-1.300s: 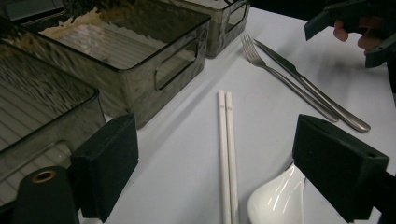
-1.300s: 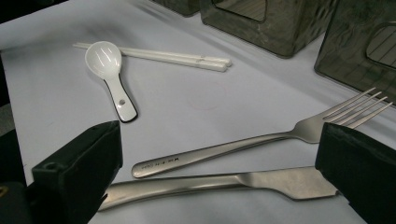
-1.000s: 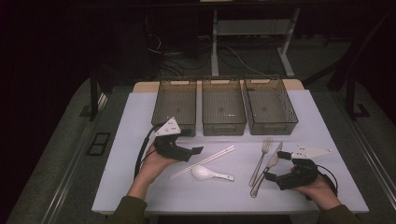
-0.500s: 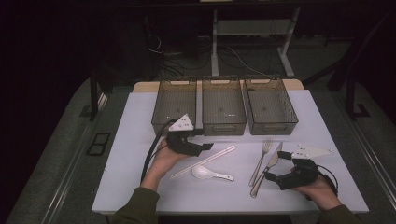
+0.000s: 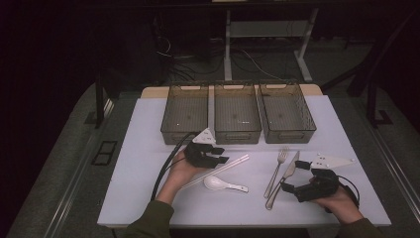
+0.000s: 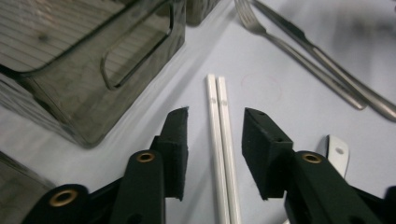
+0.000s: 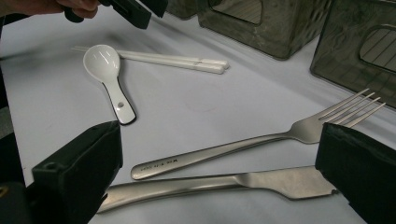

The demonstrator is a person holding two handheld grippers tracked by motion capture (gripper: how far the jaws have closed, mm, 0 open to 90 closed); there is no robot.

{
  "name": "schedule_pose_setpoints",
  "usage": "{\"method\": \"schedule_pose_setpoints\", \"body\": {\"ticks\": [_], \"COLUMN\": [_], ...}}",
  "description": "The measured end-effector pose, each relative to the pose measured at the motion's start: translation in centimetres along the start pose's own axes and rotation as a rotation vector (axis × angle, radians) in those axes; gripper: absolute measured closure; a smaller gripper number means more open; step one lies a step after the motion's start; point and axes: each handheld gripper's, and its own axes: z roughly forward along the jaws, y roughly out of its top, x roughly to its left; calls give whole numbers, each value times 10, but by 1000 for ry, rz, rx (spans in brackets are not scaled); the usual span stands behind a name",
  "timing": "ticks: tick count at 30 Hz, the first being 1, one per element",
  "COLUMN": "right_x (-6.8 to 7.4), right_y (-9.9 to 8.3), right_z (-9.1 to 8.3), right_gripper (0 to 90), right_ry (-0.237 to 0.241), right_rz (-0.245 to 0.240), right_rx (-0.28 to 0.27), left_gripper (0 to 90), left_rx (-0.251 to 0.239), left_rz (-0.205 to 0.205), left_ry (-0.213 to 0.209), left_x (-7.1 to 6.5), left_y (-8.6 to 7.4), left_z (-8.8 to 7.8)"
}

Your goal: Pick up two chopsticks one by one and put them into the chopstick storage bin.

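Three bins (image 5: 237,113) stand just beyond the left gripper (image 6: 215,149), whose jaws have just been closing and straddle the chopsticks (image 6: 221,135) without touching. The right gripper (image 7: 219,177) gapes wide over the knife (image 7: 219,184) and fork (image 7: 261,142); spoon (image 7: 108,70) farther off.

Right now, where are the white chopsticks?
In the high view, the chopsticks lie left of centre on the table, just above the white spoon, between the left gripper's open fingers.

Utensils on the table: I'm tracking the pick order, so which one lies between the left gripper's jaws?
The white chopsticks, a pair between the left gripper pads; spoon, fork and knife lie farther off.
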Motion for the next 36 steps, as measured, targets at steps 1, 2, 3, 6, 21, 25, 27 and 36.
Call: {"method": "schedule_pose_setpoints", "body": {"ticks": [1,2,3,6,21,25,27,36], "right_x": [0,0,0,0,0,0,0,0], "right_y": [0,0,0,0,0,0,0,0], "right_z": [0,0,0,0,1,1,1,0], "right_gripper": [8,7,8,8,8,8,8,8], "right_ry": [0,1,0,0,0,2,2,2], "right_rz": [0,-1,-3,-2,0,2,4,6], "right_rx": [0,0,0,0,1,2,3,2], "left_gripper": [611,638,641,684,778,790,796,800], "left_rx": [8,17,23,51,140,145,144,155], "left_rz": [1,5,8,0,-10,2,-13,-31], "left_ry": [-1,-3,-3,-2,-22,-22,-29,-27], "left_x": [0,-1,-1,-2,-1,0,0,0], "left_y": [0,-1,-1,-2,-8,-8,-9,-11], "left_z": [1,2,3,6,18,18,19,20]}}
